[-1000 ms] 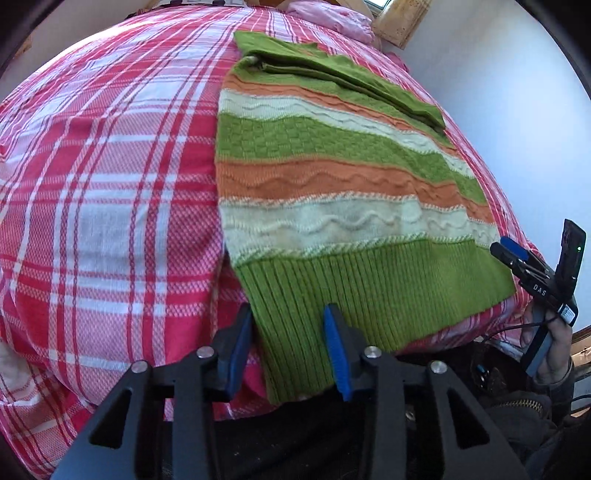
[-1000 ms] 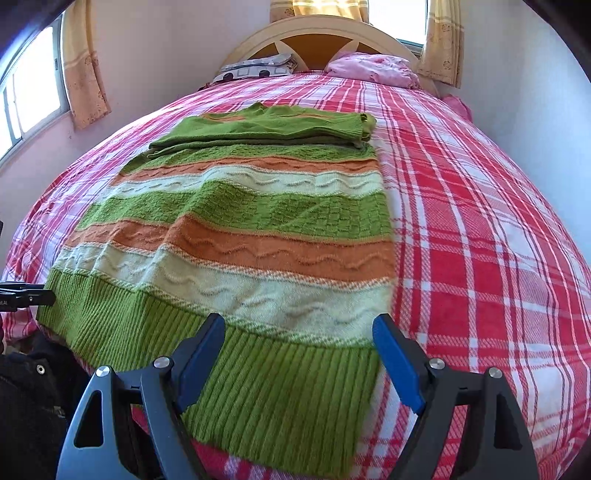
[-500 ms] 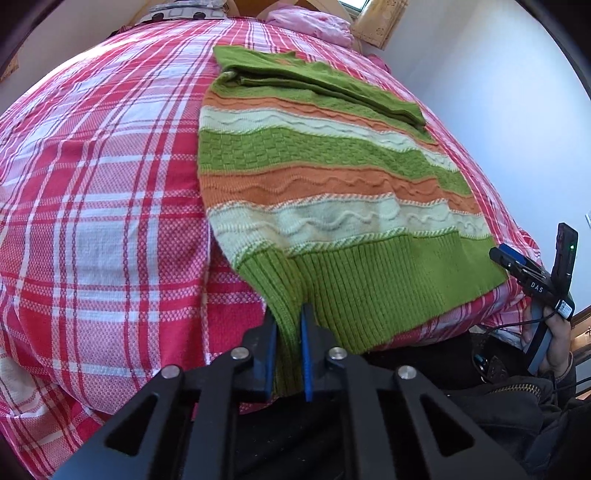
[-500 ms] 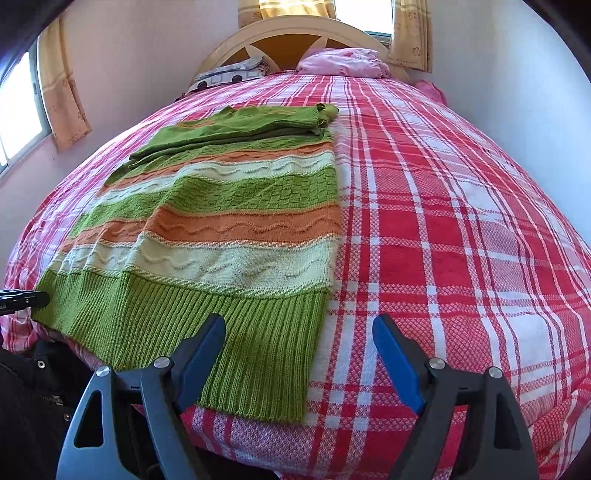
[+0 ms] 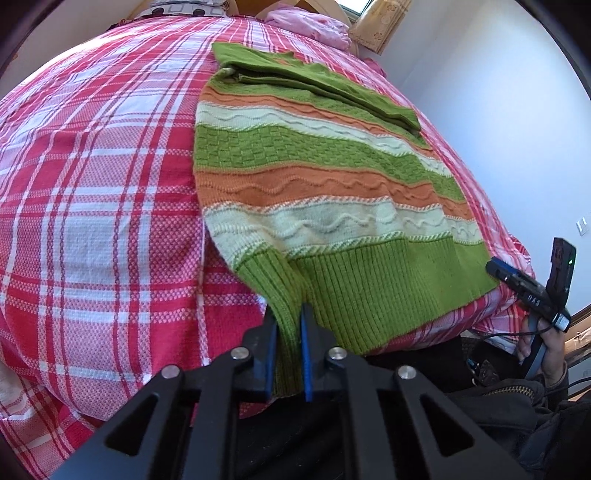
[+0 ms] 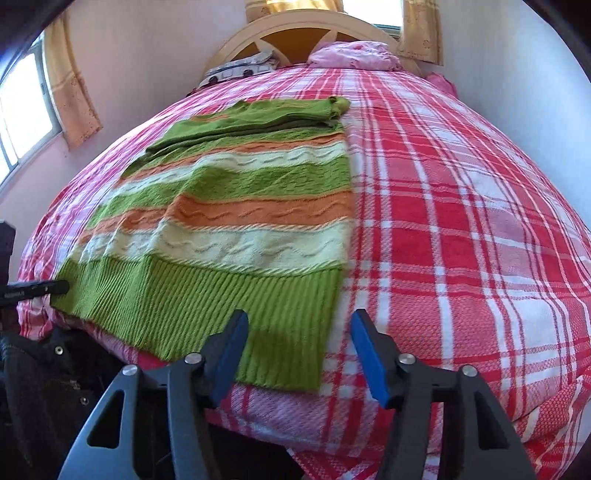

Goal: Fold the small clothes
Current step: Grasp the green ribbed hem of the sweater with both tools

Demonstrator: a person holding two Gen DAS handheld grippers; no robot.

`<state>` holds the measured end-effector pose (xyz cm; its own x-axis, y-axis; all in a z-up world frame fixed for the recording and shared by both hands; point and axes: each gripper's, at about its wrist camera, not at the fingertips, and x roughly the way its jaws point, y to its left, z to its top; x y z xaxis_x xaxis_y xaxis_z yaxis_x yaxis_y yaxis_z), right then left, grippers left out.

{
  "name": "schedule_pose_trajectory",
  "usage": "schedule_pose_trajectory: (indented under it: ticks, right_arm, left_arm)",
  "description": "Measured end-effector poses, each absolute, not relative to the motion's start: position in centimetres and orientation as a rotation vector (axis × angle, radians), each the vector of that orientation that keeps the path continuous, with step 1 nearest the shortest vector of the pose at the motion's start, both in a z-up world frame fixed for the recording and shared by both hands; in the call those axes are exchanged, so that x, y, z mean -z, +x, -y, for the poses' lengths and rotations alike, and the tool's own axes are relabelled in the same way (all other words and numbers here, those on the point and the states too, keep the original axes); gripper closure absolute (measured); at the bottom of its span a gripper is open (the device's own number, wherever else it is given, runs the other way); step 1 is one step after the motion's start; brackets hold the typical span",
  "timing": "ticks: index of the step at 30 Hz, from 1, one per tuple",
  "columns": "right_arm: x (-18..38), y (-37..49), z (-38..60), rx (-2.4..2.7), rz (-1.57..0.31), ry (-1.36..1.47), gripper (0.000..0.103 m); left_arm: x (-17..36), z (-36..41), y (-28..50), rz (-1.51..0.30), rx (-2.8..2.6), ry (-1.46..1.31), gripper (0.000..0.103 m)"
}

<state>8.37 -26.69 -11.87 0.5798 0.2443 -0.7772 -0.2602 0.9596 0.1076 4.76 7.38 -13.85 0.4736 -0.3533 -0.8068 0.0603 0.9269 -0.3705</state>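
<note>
A knitted sweater [image 5: 314, 177] with green, orange and cream stripes lies flat on the bed, its sleeves folded across the top. My left gripper [image 5: 287, 354] is shut on the left corner of the green ribbed hem, which bunches up between the blue pads. In the right wrist view the sweater [image 6: 236, 221] lies ahead and my right gripper [image 6: 299, 354] is open, straddling the right corner of the hem just above the bed edge. The right gripper also shows at the far right of the left wrist view [image 5: 517, 280].
The bed is covered by a red, white and pink plaid sheet [image 6: 461, 206]. A pink pillow [image 6: 354, 55] and a wooden headboard [image 6: 295, 29] are at the far end. Walls stand close on both sides; a dark jacket [image 6: 44, 369] is below the bed's near edge.
My left gripper closed on the hem's left corner and has lifted it slightly. My right gripper moved closer to the hem's right corner and narrowed somewhat, still open.
</note>
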Motion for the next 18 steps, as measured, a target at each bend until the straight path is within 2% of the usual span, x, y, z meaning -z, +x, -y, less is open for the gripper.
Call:
schedule_pose_trajectory:
  ticks: [1, 2, 5, 9, 15, 18]
  right_arm:
    - [11.9, 8.3, 26.4, -0.308, -0.904, -0.022, 0.059]
    - [12.0, 8.2, 26.2, -0.318, -0.902, -0.023, 0.063]
    - [12.2, 8.2, 26.6, -0.342, -0.891, 0.005, 0.087]
    - [12.4, 8.7, 29.0, -0.402, -0.891, 0.199, 0.093]
    - [9.7, 7.7, 30.7, -0.482, -0.735, 0.357, 0.094]
    - [9.8, 7.9, 30.7, -0.479, -0.740, 0.372, 0.094]
  left_arm:
    - [13.8, -7.4, 4.8, -1.048, 0.261, -0.315, 0.091]
    - [13.9, -7.5, 4.8, -1.041, 0.268, -0.323, 0.091]
    - [13.8, -7.8, 4.8, -1.029, 0.273, -0.340, 0.092]
    - [13.3, -7.8, 4.7, -1.006, 0.282, -0.339, 0.093]
    - [11.4, -8.0, 4.5, -0.936, 0.284, -0.323, 0.095]
    - [9.9, -7.9, 4.2, -0.876, 0.287, -0.288, 0.095]
